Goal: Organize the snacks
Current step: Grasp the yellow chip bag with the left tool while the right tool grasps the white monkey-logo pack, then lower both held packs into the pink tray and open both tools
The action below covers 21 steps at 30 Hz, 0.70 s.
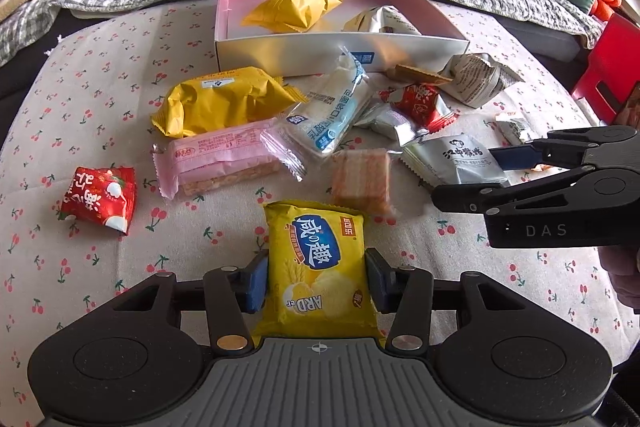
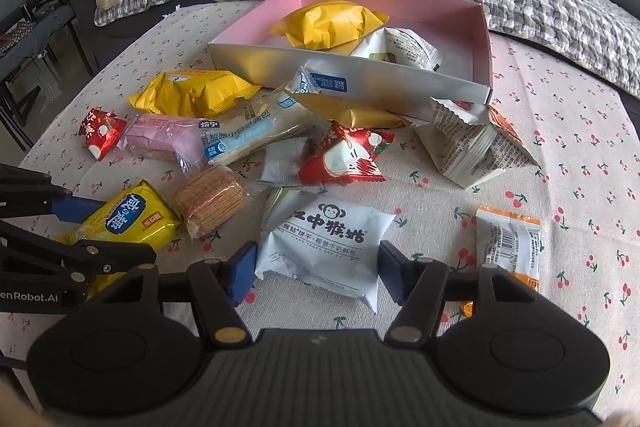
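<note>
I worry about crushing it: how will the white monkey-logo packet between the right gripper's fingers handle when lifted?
The white monkey-logo packet looks puffy, so probably light with some give. Its smooth film may slip in the right gripper. The contents are probably brittle, so a gentle squeeze seems wise.

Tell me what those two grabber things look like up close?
Both are black plastic. The left gripper and right gripper each have two hinged arms with silver rivets, blue pads at the fingertips, round black discs at the sides and a ribbed grey middle. White letters "DAS" mark the right one's side, and "enRobot.AI" the left one's. No cables show.
</note>
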Each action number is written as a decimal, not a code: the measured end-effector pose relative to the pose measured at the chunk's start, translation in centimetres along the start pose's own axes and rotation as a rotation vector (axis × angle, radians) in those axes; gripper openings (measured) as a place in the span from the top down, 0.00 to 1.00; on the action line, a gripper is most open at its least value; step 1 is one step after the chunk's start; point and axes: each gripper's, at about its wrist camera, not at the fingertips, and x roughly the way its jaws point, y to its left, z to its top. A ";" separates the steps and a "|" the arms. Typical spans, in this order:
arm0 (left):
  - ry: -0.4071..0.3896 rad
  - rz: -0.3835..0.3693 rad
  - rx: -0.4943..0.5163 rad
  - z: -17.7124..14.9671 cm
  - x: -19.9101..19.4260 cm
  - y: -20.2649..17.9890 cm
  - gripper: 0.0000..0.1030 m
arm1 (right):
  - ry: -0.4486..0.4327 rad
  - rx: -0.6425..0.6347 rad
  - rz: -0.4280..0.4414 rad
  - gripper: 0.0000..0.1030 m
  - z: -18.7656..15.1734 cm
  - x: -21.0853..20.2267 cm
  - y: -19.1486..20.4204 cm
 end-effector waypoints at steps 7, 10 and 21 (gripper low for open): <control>-0.048 -0.040 0.024 0.7 -1.8 -1.0 0.55 | 0.036 0.028 0.027 0.42 0.5 -0.9 0.0; -0.082 -0.050 0.025 1.2 -2.7 -1.1 0.55 | 0.034 0.035 0.051 0.42 0.9 -1.8 0.1; -0.181 -0.057 0.010 4.4 -4.7 -1.1 0.55 | -0.067 0.037 0.051 0.42 3.6 -4.4 -0.5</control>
